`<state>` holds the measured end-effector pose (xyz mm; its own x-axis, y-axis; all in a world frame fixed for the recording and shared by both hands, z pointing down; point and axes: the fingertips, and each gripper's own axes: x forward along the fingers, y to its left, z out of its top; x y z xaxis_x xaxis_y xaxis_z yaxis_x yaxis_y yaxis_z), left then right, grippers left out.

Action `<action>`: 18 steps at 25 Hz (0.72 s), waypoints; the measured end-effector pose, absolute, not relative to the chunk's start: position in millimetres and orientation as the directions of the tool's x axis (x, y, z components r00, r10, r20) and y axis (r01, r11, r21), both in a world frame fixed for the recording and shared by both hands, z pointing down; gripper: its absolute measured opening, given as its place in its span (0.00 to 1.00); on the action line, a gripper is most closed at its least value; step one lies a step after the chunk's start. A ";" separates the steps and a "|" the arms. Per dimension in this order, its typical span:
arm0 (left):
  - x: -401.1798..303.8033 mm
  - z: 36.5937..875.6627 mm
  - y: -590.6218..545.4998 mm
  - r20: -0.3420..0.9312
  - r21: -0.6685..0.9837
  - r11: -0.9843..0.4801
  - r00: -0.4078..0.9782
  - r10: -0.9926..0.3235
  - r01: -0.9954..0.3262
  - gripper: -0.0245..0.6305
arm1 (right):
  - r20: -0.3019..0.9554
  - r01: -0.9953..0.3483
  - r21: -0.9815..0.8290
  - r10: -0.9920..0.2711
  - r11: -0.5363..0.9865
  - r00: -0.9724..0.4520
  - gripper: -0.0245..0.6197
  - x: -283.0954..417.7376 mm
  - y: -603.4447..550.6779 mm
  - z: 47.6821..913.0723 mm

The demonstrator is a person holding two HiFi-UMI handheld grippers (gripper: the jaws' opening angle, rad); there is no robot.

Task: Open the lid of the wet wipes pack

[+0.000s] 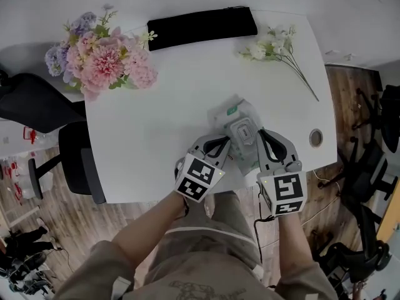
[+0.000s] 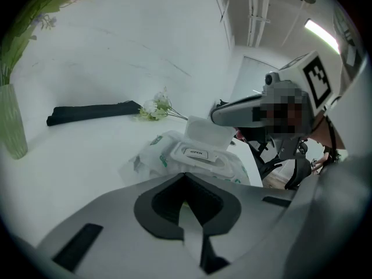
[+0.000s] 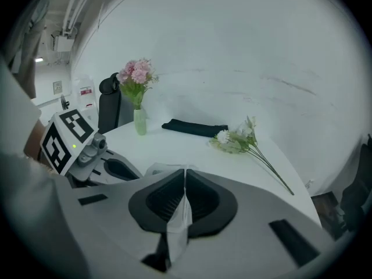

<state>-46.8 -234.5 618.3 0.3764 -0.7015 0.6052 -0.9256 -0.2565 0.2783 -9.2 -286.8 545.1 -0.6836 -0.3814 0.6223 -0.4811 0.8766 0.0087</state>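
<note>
Slippage worries me most. The left gripper [image 2: 185, 179] is pressed shut on a thin white strip, which I take to be the near edge of the wrapper of the wet wipes pack [image 1: 232, 116]. The pack lies on the white table [image 1: 156, 136], close to the front edge and just ahead of me. The right gripper [image 3: 184, 178] is also closed on a thin white sheet seen edge-on. In the left gripper view its tip sits at the top of the lid [image 2: 204, 130], a white flap standing up behind the OPEN tab [image 2: 195, 152]. From that I judge the lid is pinched and already raised.

The wrapper is soft and slick, and my hold on it is narrow. If I pull the lid further back, the film may slide out of the left jaws. The whole pack would then rise with the lid instead of staying down.

Pulling too far, or off the hinge line, could strain or tear the hinge, since I cannot see it from any view.

If I let go with the right gripper too early, the flap may spring shut.

The pack is also near the table's front edge, so a tug towards me could drag it off.
</note>
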 end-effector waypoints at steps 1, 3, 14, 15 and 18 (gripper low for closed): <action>-46.7 618.4 -234.4 0.606 0.280 -0.255 0.376 -0.701 -0.926 0.06 | 0.626 -0.495 0.002 -0.387 0.869 -0.677 0.09 -1.8 -295.6 546.5; -46.7 618.6 -234.2 0.609 0.284 -0.252 0.377 -0.698 -0.925 0.06 | 0.635 -0.521 -0.043 -0.380 0.852 -0.673 0.10 10.8 -309.7 551.4; -48.2 618.3 -234.3 0.608 0.273 -0.239 0.360 -0.708 -0.932 0.06 | 0.662 -0.570 -0.071 -0.388 0.819 -0.641 0.11 33.1 -342.4 591.1; -48.5 618.4 -234.2 0.608 0.273 -0.238 0.359 -0.708 -0.932 0.06 | 0.671 -0.567 -0.061 -0.387 0.821 -0.633 0.11 33.4 -343.3 596.3; -49.0 619.1 -234.4 0.610 0.277 -0.233 0.358 -0.707 -0.932 0.06 | 0.694 -0.553 -0.053 -0.368 0.831 -0.619 0.11 31.4 -341.7 611.3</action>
<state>-49.0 -234.4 619.1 0.3583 -0.7070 0.6097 -0.9321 -0.2333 0.2772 31.4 -341.7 611.3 -0.6192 -0.3680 0.6937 -0.5532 0.8314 -0.0528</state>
